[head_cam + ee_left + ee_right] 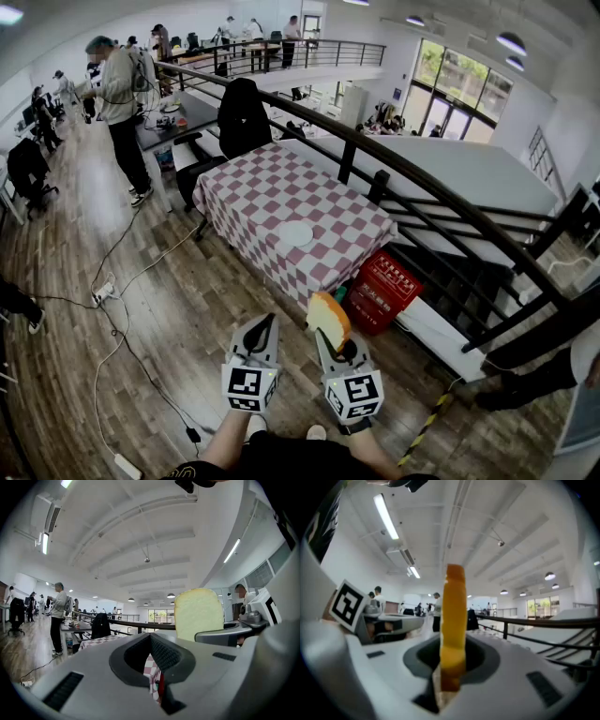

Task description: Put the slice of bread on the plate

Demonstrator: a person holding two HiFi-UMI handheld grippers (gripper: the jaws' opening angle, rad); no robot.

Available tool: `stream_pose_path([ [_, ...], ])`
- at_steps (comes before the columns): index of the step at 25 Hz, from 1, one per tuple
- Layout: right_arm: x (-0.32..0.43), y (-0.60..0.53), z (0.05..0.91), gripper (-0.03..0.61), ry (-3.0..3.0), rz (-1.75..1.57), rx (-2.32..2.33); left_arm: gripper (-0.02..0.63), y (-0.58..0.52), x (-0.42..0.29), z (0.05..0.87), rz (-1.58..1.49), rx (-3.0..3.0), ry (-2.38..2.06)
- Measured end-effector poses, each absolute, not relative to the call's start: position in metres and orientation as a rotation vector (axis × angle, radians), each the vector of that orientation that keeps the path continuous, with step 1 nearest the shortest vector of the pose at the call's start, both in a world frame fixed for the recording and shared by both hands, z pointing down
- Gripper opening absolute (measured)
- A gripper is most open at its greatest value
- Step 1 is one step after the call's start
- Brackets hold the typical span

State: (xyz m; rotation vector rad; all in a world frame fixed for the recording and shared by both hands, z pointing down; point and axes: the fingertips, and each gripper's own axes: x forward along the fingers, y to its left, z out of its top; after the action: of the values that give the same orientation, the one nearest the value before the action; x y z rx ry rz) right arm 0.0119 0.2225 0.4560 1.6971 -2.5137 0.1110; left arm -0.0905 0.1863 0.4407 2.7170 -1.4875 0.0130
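The slice of bread [328, 317] stands on edge, pale with a golden crust, and my right gripper [330, 339] is shut on its lower end. Seen from the right gripper view, the bread slice [453, 620] is edge-on and rises from between the jaws of the right gripper [450, 667]. In the left gripper view the bread [198, 613] shows its pale face at the right. My left gripper [268, 323] is beside it, shut and with nothing in it; its tips [150, 639] meet. The white plate [295, 233] lies on the checkered table [253, 192] ahead, well beyond both grippers.
A red box [384, 291] sits on the floor by the table's near right corner. A black railing [422, 183] runs diagonally behind the table. Cables [122, 309] trail over the wooden floor at left. A black chair [242, 117] stands at the table's far end; people stand beyond.
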Motion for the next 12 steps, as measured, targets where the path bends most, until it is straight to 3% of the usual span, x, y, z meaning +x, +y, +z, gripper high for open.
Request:
stream_pose_path([
  [12, -0.034, 0.211, 0.467, 0.101, -2.446, 0.140, 1.727, 0.018, 0.181, -0.131, 0.450, 0.039, 2.774, -1.413],
])
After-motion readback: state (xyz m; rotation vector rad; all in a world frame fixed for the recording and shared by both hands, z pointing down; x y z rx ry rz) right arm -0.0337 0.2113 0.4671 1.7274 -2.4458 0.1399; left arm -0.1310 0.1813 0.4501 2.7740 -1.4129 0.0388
